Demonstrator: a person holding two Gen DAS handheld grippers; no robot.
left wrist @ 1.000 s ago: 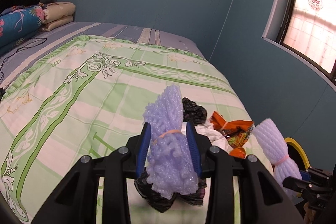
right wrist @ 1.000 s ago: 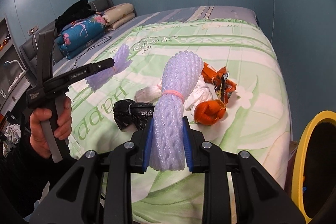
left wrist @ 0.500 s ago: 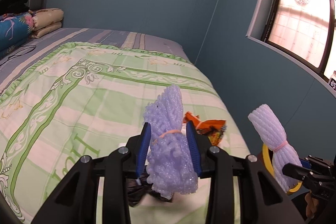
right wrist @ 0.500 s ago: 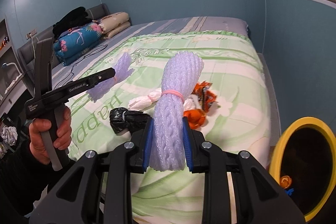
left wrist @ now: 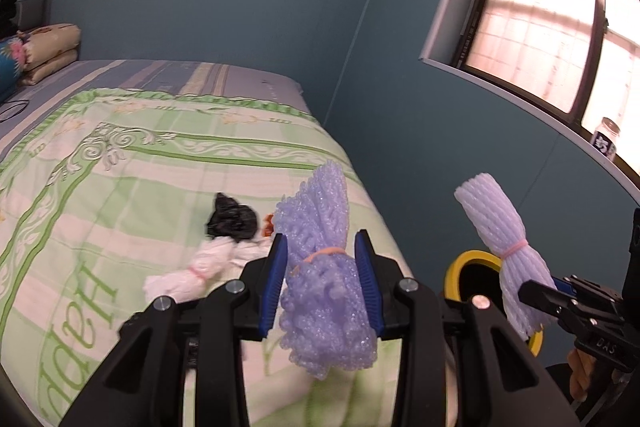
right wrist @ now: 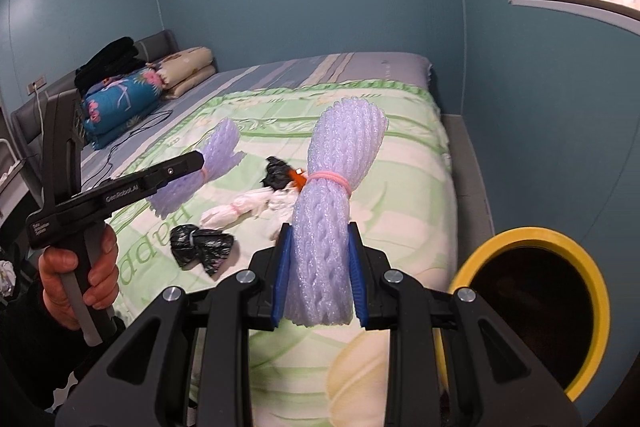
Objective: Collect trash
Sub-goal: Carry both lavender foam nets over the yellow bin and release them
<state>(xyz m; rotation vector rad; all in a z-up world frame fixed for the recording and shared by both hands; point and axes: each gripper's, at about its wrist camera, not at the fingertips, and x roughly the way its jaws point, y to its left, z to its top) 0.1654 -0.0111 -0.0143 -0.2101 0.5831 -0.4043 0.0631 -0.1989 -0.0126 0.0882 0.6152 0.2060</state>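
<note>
My left gripper [left wrist: 320,279] is shut on a purple foam net bundle [left wrist: 324,267] tied with an orange band, held above the green quilt [left wrist: 120,187]. My right gripper [right wrist: 318,275] is shut on a paler lilac foam net bundle [right wrist: 332,211] with a pink band. Each gripper shows in the other's view: the left gripper [right wrist: 200,163] with its bundle at left, the right gripper [left wrist: 532,297] at lower right. A yellow-rimmed bin [right wrist: 540,307] stands beside the bed, right of the right gripper. On the quilt lie black bags [right wrist: 202,247], white bags [right wrist: 240,207] and an orange wrapper [right wrist: 297,179].
Folded blankets and pillows [right wrist: 132,95] are stacked at the head of the bed, with a black cable [right wrist: 132,139] trailing across the sheet. A blue wall [left wrist: 400,107] runs close along the bed's right side under a window sill with a jar [left wrist: 606,139]. A hand [right wrist: 80,279] grips the left tool.
Both grippers have lifted and swung right with their foam bundles, away from the trash pile. The yellow bin has come much further into both views.
</note>
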